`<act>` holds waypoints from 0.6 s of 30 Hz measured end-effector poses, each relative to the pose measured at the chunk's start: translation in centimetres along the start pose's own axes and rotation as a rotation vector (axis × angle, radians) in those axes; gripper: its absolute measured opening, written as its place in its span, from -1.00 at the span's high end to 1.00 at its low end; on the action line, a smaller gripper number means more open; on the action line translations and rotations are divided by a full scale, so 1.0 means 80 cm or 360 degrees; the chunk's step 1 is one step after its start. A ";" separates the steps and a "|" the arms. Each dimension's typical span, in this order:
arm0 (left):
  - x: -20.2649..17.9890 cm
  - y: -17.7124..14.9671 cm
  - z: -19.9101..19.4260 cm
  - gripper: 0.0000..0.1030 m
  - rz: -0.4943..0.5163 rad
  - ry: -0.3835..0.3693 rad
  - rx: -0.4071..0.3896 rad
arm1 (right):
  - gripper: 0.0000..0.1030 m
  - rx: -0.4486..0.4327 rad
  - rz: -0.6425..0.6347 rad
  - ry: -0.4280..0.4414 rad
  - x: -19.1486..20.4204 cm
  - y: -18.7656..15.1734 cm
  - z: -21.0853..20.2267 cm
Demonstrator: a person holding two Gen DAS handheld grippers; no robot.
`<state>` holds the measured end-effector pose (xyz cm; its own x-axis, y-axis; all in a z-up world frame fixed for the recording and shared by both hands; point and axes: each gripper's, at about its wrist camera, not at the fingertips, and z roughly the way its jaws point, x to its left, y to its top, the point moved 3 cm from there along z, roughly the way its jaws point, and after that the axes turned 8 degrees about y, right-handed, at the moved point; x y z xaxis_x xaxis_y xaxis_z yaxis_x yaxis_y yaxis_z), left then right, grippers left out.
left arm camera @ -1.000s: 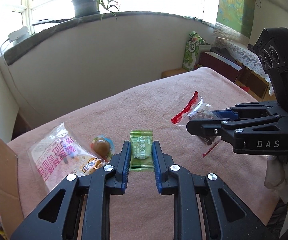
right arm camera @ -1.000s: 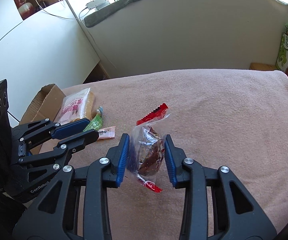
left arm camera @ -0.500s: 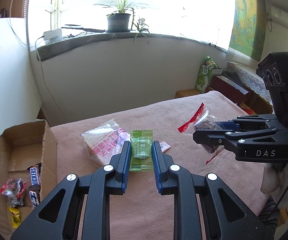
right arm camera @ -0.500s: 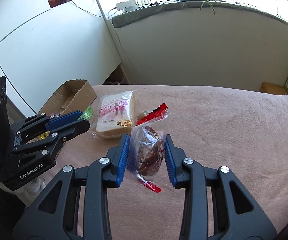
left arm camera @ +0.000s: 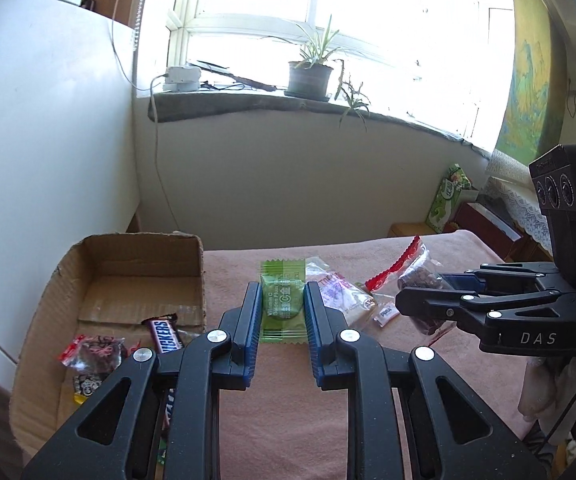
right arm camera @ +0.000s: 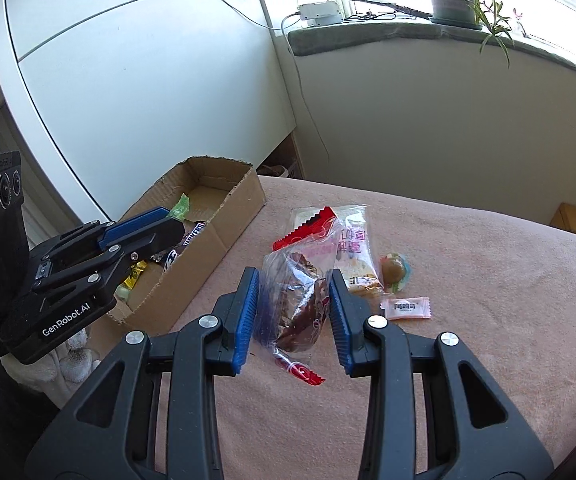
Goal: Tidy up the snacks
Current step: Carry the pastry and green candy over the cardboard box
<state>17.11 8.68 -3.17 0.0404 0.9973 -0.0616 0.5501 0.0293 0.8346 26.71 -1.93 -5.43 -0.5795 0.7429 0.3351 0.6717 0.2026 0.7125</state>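
The green candy packet (left arm camera: pixel 282 304) sat pinched between the closed pads of the left gripper (left arm camera: pixel 281 312), held in the air just right of the cardboard box (left arm camera: pixel 127 276). The right gripper (right arm camera: pixel 292 304) clamped a clear bag of brown snack (right arm camera: pixel 302 300) farther right of the box, above the pink blanket (right arm camera: pixel 468 320), where a bread packet (right arm camera: pixel 354 248) lay.

My left tool (left arm camera: pixel 281 312) is matt black plastic with ribbed blue pads and shiny metal screws, same as the right tool (right arm camera: pixel 292 304). The green candy wrapper (left arm camera: pixel 281 300) is glossy film, the clear bag (right arm camera: pixel 300 280) crinkly plastic. The cardboard box (left arm camera: pixel 127 276) is rough brown corrugated. The pink cover (right arm camera: pixel 468 320) is soft, fuzzy cloth.
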 end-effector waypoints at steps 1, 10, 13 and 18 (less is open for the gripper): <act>0.008 0.001 -0.003 0.62 -0.0017 0.0008 -0.0011 | 0.31 0.0003 -0.0009 0.0008 0.005 0.002 0.004; 0.087 0.018 -0.016 0.62 -0.0174 0.0177 -0.0094 | 0.31 0.0022 -0.0080 0.0061 0.040 0.027 0.038; 0.113 0.024 -0.011 0.62 -0.0213 0.0212 -0.0088 | 0.31 0.0026 -0.0092 0.0086 0.050 0.039 0.054; 0.144 0.032 -0.001 0.62 -0.0268 0.0257 -0.0080 | 0.31 0.0039 -0.0115 0.0122 0.069 0.059 0.089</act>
<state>18.86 20.25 -1.72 -0.1842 0.9759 -0.1173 0.4954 0.1952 0.8464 29.95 7.64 -4.62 -0.6598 0.6751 0.3298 0.6372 0.2702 0.7218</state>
